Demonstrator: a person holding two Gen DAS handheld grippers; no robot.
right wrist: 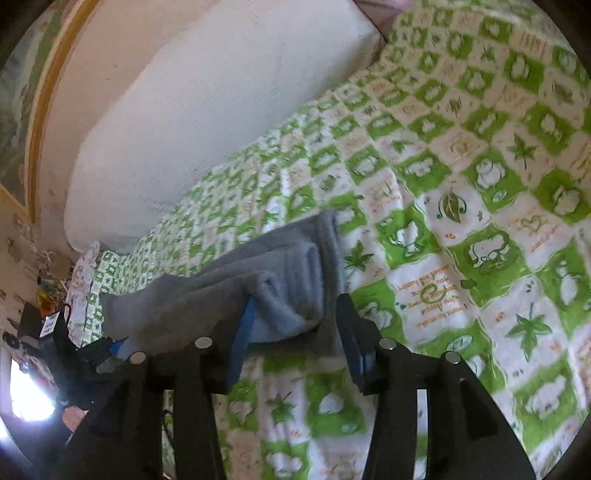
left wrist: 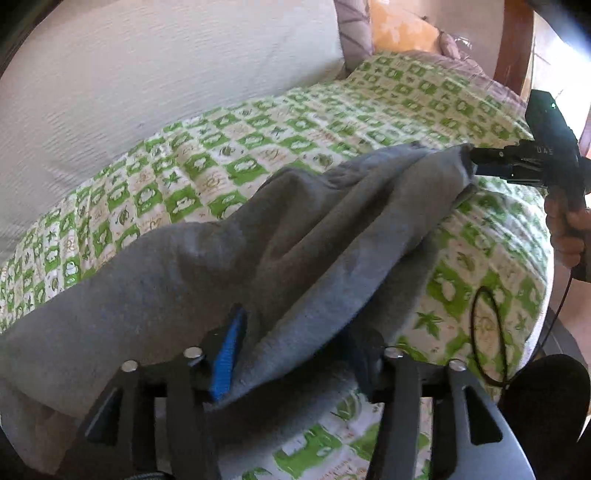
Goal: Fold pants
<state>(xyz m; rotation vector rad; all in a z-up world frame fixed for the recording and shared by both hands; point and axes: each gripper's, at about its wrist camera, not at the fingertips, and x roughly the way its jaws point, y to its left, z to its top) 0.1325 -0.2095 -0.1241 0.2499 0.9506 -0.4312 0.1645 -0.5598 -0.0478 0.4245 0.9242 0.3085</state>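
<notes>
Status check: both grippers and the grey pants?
Left gripper shut on grey fleece pants. Right gripper shut on the other end, cloth lifted off the green-and-white checked bedspread. Nothing in the way.

Plain grey pants (left wrist: 280,236) lie on a bedspread (left wrist: 332,122) checked green and white with leaf prints; the tools' pads (left wrist: 227,358) are blue.

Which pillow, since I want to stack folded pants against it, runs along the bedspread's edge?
The long plain white pillow; the purple-patterned pillow and the orange cushion are tucked at the corner past its end.
</notes>
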